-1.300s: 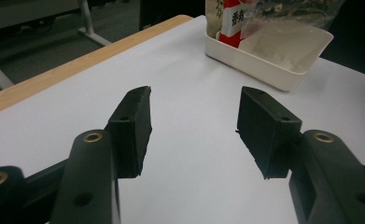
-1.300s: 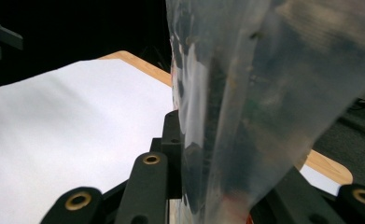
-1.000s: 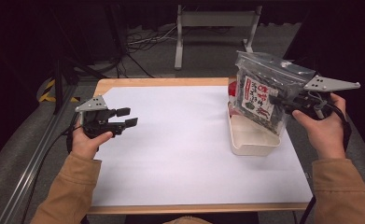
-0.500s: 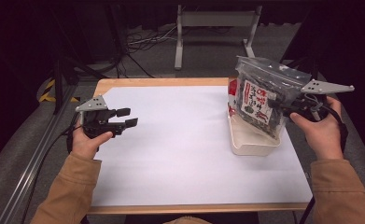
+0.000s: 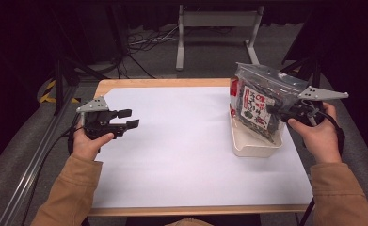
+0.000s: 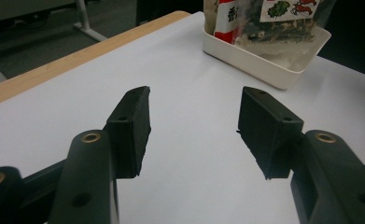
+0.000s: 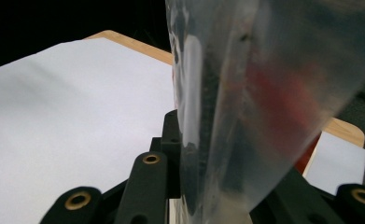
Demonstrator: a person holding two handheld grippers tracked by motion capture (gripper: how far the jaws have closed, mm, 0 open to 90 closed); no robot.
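Observation:
A clear plastic bag (image 5: 259, 101) of dark contents with a red and white label stands upright, its bottom inside a white tray (image 5: 254, 148) at the table's right side. My right gripper (image 5: 273, 109) is shut on the bag's right side, and in the right gripper view the bag (image 7: 245, 93) sits pinched between the black jaws (image 7: 227, 168). At the left my left gripper (image 5: 129, 118) is open and holds nothing, hovering over the white sheet. In the left gripper view its jaws (image 6: 194, 126) point across the sheet toward the tray (image 6: 264, 67) and the bag (image 6: 269, 18).
A white sheet (image 5: 186, 155) covers most of the wooden table (image 5: 139, 83). Beyond the far edge are a metal stand (image 5: 219, 28) and floor cables (image 5: 144, 42). A rail (image 5: 36, 155) runs along the floor at left.
My right gripper has come down a little with the bag, so the bag's bottom sits lower in the tray. The left gripper has stayed put.

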